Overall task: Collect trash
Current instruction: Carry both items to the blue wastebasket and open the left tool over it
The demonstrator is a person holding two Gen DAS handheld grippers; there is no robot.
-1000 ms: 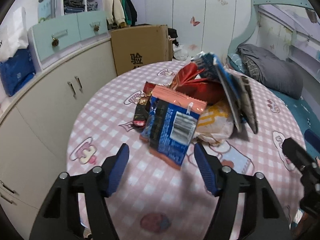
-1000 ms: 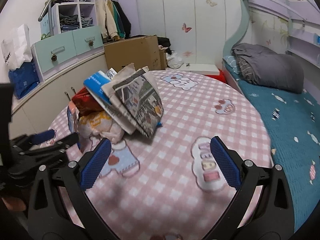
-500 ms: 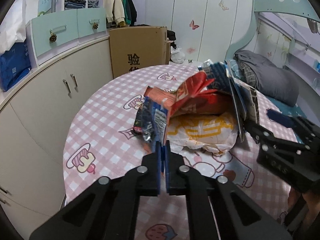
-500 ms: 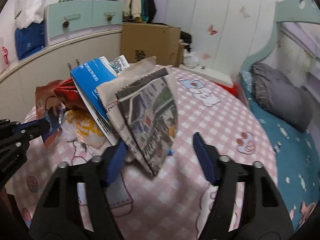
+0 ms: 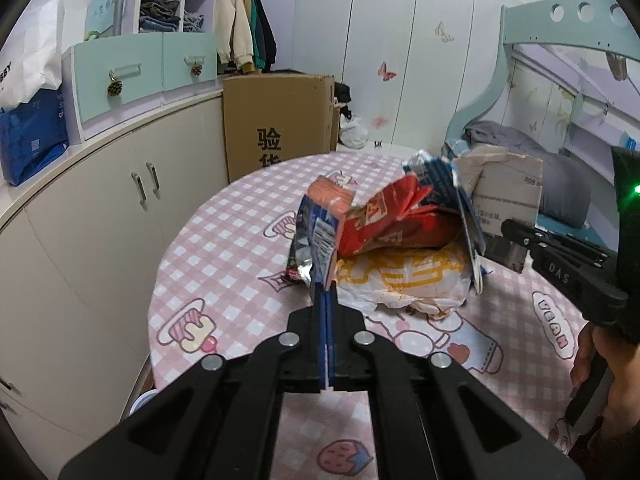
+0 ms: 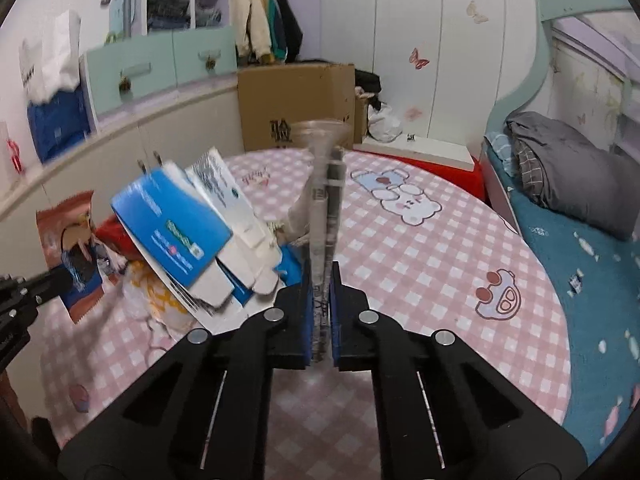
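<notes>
The trash pile (image 5: 404, 256) sat on the round table with the pink checked cloth (image 5: 224, 248), toward the side nearest the cream cabinets (image 5: 92, 216). I had the left gripper (image 5: 327, 300) clamped fully shut on the lower edge of a blue snack wrapper (image 5: 320, 240) at the cabinet side of the pile, pads pressed flat on the foil. Just behind that wrapper in the pile lay a crumpled red bag (image 5: 392, 220), and under it a white bag with yellow print (image 5: 404, 280) resting on the cloth. On the far side of the pile from the cabinets, my right gripper (image 6: 321, 300) was pinched nearly closed on a folded newspaper (image 6: 324, 216), which stood edge-on between the pads. Beside the newspaper, toward the cabinets, a flattened blue and white carton (image 6: 176, 228) leaned against the pile. Beyond the table stood a brown cardboard box (image 5: 280, 120), and past the pile's other side a bed with a grey blanket (image 6: 572, 176).
</notes>
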